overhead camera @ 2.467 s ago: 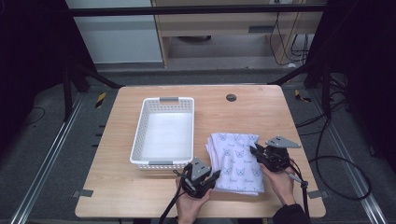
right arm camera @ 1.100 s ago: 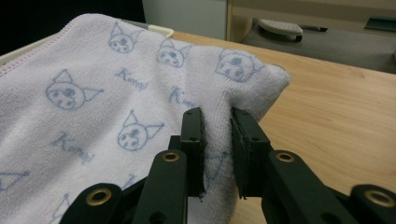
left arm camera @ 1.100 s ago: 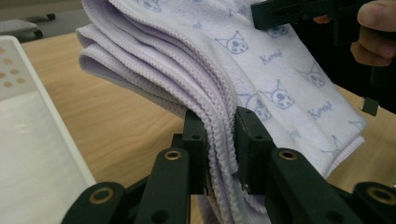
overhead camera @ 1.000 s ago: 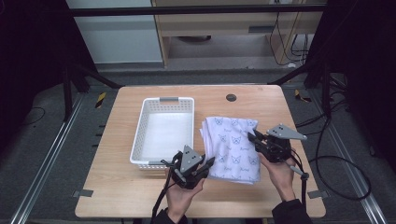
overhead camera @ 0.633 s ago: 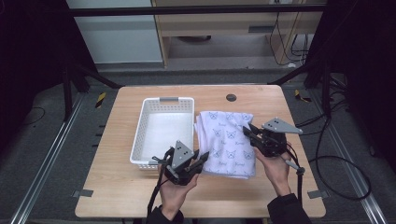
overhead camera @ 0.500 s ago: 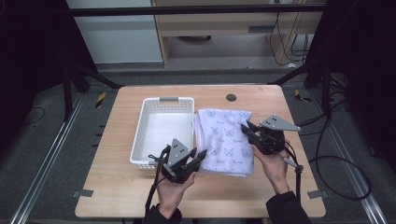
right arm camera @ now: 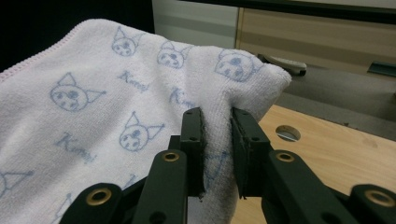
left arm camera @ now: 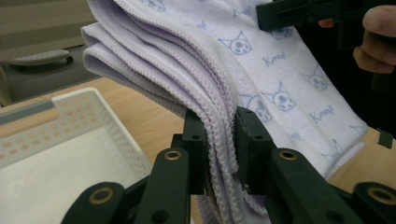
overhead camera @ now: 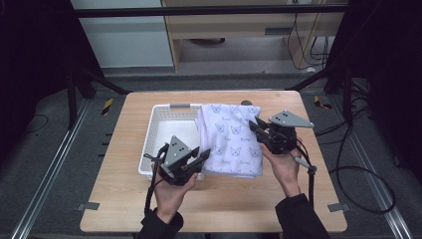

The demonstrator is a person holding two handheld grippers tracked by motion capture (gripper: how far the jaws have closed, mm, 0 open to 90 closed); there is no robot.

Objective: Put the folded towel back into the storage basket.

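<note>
Lilac towel [overhead camera: 230, 140] perhaps hiding basket's [overhead camera: 161, 130] right rim

Folded lilac towel [overhead camera: 230, 139] printed with blue cat faces, several layers thick, lifted off the table, hanging partly over the white basket's [overhead camera: 154, 144] right rim.

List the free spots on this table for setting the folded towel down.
Bare wood runs along the table's near edge in front of both hands, and down the strip left of the white basket. The basket floor is empty too. Crowded: the middle right, where the cat-print towel hangs between the left claw and right claw.
</note>
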